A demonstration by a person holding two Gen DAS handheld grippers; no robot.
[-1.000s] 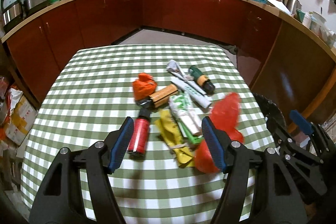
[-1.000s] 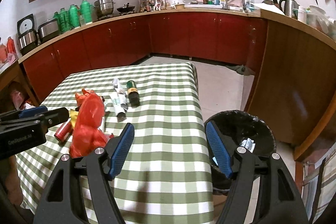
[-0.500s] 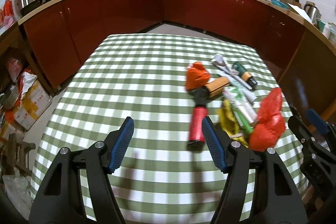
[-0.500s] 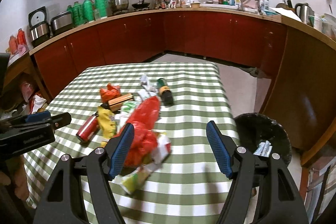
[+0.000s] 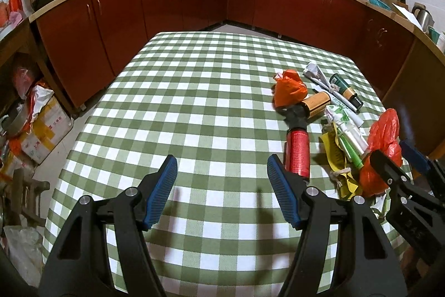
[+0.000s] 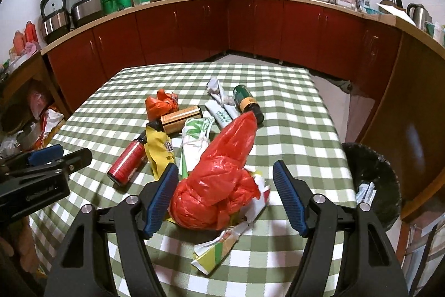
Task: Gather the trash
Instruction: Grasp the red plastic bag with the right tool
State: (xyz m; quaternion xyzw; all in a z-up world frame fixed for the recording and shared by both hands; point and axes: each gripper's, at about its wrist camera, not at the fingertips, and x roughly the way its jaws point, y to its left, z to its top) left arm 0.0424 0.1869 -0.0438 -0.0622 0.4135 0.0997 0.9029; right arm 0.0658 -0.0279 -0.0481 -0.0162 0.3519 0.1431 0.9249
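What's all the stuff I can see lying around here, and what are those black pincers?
Table: one, green-white checked cloth.
Plastic bag: one, red, between the right tongs' fingers.
Crumpled bag: one, orange, far side of pile.
Can: one, red, lying on its side, left of pile.
Bottle: one, green, lying down.
Tube: one, gold-brown.
Wrappers: several, yellow, white, green.
Bin: one, black, right of table.
Left tongs: black, blue pads, open.
Right tongs: same, open.
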